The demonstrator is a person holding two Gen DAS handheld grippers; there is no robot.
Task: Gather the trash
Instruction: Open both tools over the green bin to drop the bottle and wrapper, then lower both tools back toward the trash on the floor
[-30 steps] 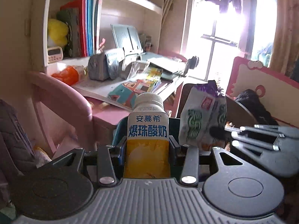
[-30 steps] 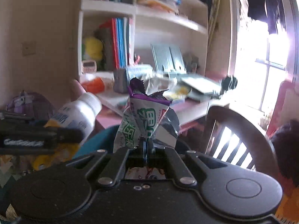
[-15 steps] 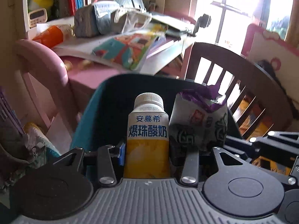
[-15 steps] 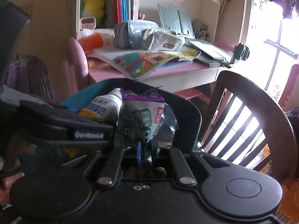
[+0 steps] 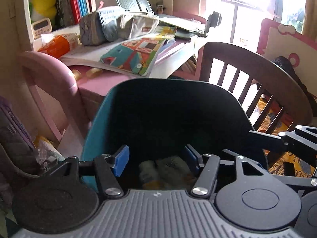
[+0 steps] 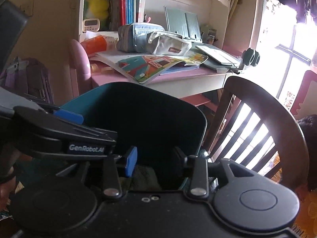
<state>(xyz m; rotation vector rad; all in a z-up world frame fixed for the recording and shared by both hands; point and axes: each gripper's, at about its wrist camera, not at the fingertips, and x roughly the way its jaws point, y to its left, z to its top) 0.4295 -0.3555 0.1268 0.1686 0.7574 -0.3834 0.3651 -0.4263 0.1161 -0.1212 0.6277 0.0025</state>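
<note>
A teal trash bin (image 5: 93, 127) with a dark inside stands right in front of both grippers; it also shows in the right wrist view (image 6: 95, 97). My left gripper (image 5: 156, 158) is open and empty over the bin's near rim. The yogurt bottle (image 5: 147, 173) and the snack wrapper (image 5: 172, 166) lie dim at the bin's bottom. My right gripper (image 6: 156, 160) is open and empty over the bin, with the wrapper (image 6: 144, 178) dark below it. The left gripper's body (image 6: 65, 136) shows at the left of the right wrist view.
A dark wooden chair (image 5: 257, 75) stands right of the bin. A pink desk (image 5: 111, 79) behind holds a picture book (image 5: 136, 55), pencil cases (image 5: 103, 27) and an orange pack (image 5: 57, 45). A purple bag (image 5: 13, 138) lies at left.
Both grippers lowered over the bin and opened. The yogurt bottle left my left gripper and the snack wrapper left my right gripper; both now lie inside the bin.
</note>
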